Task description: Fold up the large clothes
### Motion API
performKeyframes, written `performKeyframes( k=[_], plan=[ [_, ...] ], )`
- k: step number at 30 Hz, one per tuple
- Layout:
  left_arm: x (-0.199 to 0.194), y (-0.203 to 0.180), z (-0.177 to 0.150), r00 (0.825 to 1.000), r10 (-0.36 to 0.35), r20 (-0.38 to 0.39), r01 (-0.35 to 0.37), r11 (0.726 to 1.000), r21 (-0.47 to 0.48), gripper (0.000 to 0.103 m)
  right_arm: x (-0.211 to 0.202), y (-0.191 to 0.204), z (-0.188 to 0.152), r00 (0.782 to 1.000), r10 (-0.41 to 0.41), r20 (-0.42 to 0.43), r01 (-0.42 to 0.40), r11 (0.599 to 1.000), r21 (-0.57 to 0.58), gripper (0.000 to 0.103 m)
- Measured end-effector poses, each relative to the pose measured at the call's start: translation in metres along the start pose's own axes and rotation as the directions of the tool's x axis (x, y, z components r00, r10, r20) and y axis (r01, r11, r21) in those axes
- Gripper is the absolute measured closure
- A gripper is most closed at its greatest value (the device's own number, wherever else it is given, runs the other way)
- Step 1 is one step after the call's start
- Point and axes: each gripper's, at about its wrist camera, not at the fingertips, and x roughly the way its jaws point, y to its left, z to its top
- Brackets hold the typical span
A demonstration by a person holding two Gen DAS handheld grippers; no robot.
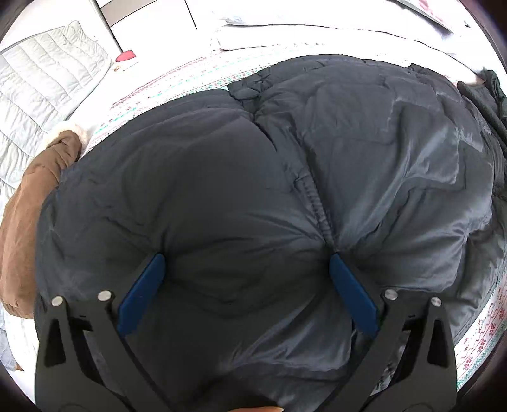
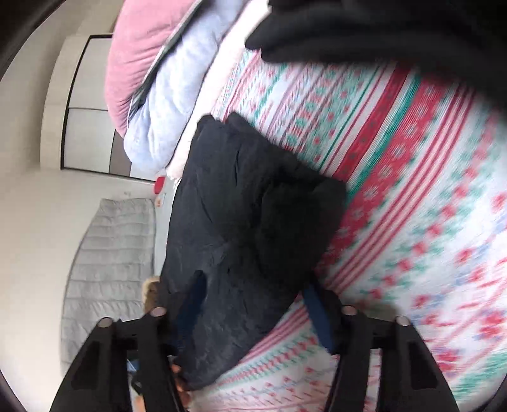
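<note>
Roughly midway by the look of it: dark puffer jacket (image 1: 253, 190) bunched on the patterned bed (image 2: 412, 190), not yet a tidy bundle, left claw (image 1: 247, 263) spread and pressing into it, right claw (image 2: 253, 291) spread around a loose flap.

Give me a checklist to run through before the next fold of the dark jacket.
1. Left gripper open: ok, fingers spread wide, pressed on the jacket.
2. Right gripper open: ok, fingers apart around jacket fabric.
3. Right grip on fabric: cannot tell, the view is blurred.
4. Jacket lying on the patterned bedspread: ok.
5. Brown garment apart from the jacket: not ok, it touches the jacket's left edge.
6. Black cloth at the top of the right view: cannot tell what it is.
</note>
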Motion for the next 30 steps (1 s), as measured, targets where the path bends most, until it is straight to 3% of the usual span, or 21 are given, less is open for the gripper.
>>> performKeyframes(
  k=[11,16,20,24,27,30],
  plan=[
    [0.001,0.0,-0.001,1.0,-0.01,0.001,0.01,1.0,-0.006,0.0,0.019,0.008,-0.005,0.992,-0.05,0.112,0.051,0.999,0.0,0.046],
    [0.001,0.0,0.0,1.0,-0.014,0.003,0.014,1.0,-0.007,0.0,-0.003,-0.002,-0.012,0.971,-0.123,0.206,0.121,0.992,0.023,0.048],
    [0.001,0.0,-0.001,1.0,-0.015,0.001,0.015,1.0,-0.006,0.0,0.0,-0.01,-0.005,0.984,-0.043,0.176,0.032,0.997,0.069,0.046],
    [0.002,0.001,0.001,1.0,-0.014,-0.001,0.014,1.0,-0.012,0.0,0.01,-0.001,-0.003,0.988,-0.006,0.156,0.003,1.0,0.022,0.044],
    [0.002,0.0,0.001,1.0,-0.01,0.002,0.01,1.0,-0.01,0.0,0.003,0.009,-0.005,0.98,0.053,0.193,-0.055,0.998,0.007,0.044],
    [0.002,0.0,0.0,1.0,-0.006,0.003,0.006,1.0,-0.011,0.0,-0.01,0.039,-0.01,0.959,0.154,0.237,-0.124,0.983,-0.138,0.044]
  ],
)
